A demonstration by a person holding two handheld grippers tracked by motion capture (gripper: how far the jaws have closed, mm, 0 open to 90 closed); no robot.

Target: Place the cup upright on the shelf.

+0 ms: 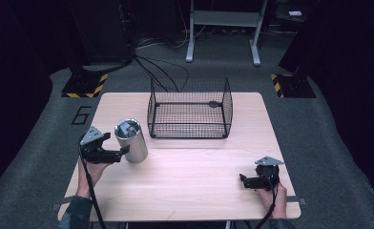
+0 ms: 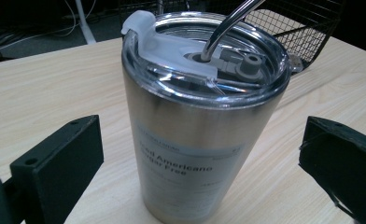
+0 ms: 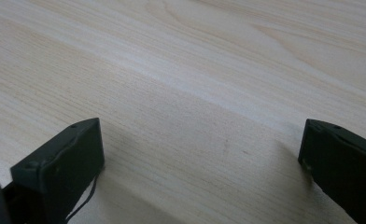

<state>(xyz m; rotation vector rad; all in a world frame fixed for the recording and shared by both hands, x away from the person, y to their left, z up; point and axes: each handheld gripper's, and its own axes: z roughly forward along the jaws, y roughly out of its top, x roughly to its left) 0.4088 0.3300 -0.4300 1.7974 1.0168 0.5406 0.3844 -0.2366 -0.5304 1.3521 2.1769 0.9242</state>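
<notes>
Two wide-open jaws of the left gripper [image 2: 197, 163] flank the tumbler [image 2: 202, 116]; grasp pending, closure needed. Right gripper [image 3: 200, 158] open, empty.

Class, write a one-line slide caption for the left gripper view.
Left gripper, jaws open on either side of a steel tumbler with clear lid.

A brushed silver steel tumbler [image 2: 200, 135] with a clear plastic lid [image 2: 204, 56] and pale label in grey print stands mid-frame; a black wire-mesh basket [image 1: 190, 110] shows a square grid at upper centre; the pale wooden table [image 1: 185, 176] carries faint straight grain; black gripper jaws sit lower left and right.
</notes>
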